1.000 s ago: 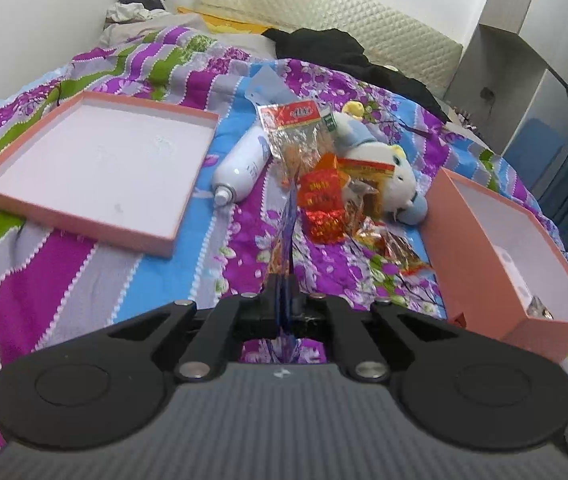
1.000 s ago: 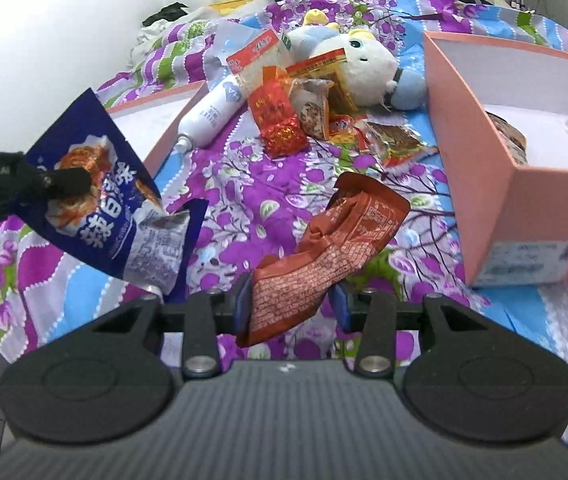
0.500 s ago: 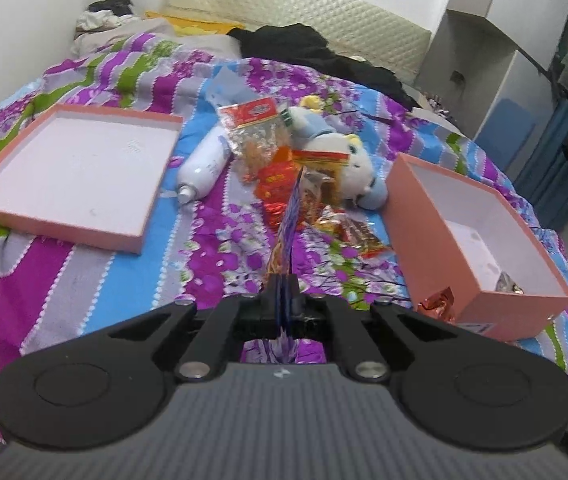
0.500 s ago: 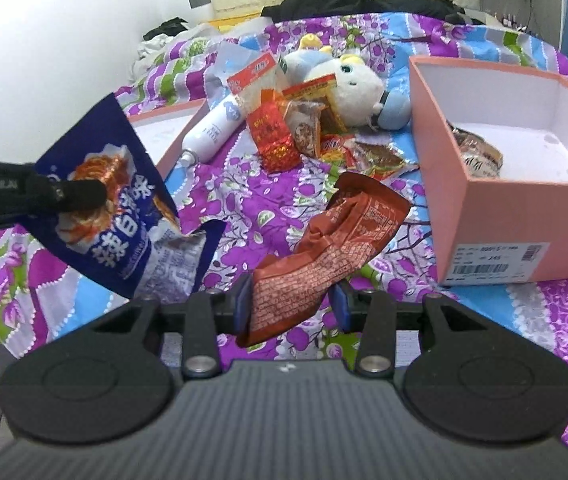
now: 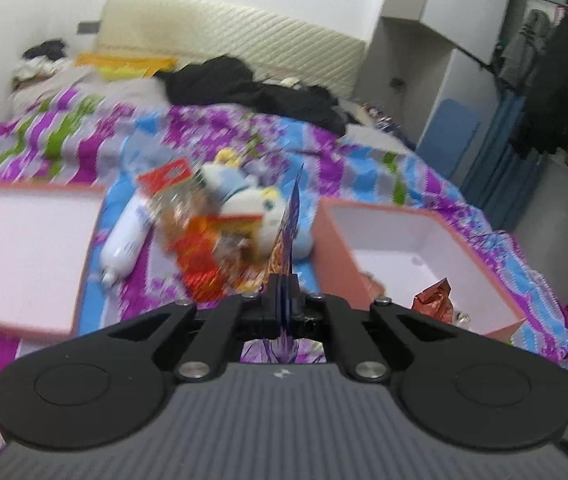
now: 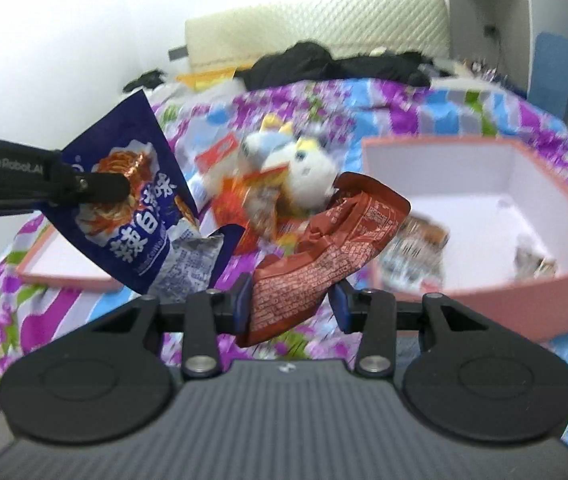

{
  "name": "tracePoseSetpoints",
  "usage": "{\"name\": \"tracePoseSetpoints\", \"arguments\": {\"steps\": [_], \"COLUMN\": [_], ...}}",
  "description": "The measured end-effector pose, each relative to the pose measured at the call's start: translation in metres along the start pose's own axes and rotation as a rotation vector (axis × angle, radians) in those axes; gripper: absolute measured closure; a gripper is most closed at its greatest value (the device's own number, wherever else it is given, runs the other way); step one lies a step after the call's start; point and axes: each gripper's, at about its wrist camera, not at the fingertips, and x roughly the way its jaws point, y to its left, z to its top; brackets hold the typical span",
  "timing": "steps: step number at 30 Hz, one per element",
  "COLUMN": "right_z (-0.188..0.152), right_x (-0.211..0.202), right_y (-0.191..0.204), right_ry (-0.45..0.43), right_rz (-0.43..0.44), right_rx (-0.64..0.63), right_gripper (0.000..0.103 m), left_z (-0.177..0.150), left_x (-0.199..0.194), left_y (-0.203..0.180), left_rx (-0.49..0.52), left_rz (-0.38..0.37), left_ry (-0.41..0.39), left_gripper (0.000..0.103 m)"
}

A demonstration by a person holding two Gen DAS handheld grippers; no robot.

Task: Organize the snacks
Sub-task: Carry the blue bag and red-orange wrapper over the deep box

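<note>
My left gripper (image 5: 282,300) is shut on a blue snack bag (image 5: 288,240), seen edge-on in the left wrist view and face-on as the blue bag (image 6: 136,208) in the right wrist view, held up above the bed. My right gripper (image 6: 290,300) is shut on a crumpled red-brown snack pack (image 6: 332,240), lifted near the pink box (image 6: 524,280). That deep pink box (image 5: 336,256) holds a few small snacks. A pile of red and orange snack packs (image 5: 200,252) lies on the bedspread between the box and its lid.
A shallow pink lid (image 5: 24,248) lies at the left. A white bottle (image 5: 124,240) and a plush toy (image 5: 252,204) rest beside the snack pile. Black clothing (image 5: 252,92) lies near the headboard; a cabinet (image 5: 436,80) stands at the right.
Both grippers have risen with their packs still held. The views now look more across the bed, and the pink box sits closer beneath the right gripper's pack.
</note>
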Motion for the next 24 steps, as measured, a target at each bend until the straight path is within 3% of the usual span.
{"name": "tracePoseSetpoints", "arguments": {"steps": [12, 18, 24], "right_z": [0.074, 0.097, 0.101], "right_x": [-0.02, -0.001, 0.039], "right_y": [-0.052, -0.095, -0.145], "right_ry": [-0.161, -0.136, -0.022], "right_rz": [-0.122, -0.196, -0.243], "right_rx": [0.002, 0.008, 0.056], "right_gripper": [0.059, 0.059, 0.059], "left_z": [0.086, 0.117, 0.126], "left_x": [0.022, 0.065, 0.135], "left_y": [-0.061, -0.096, -0.134], "left_rx": [0.076, 0.123, 0.193], "left_rz": [-0.124, -0.153, -0.16], "left_ry": [-0.082, -0.049, 0.06], "left_gripper": [0.101, 0.101, 0.101]}}
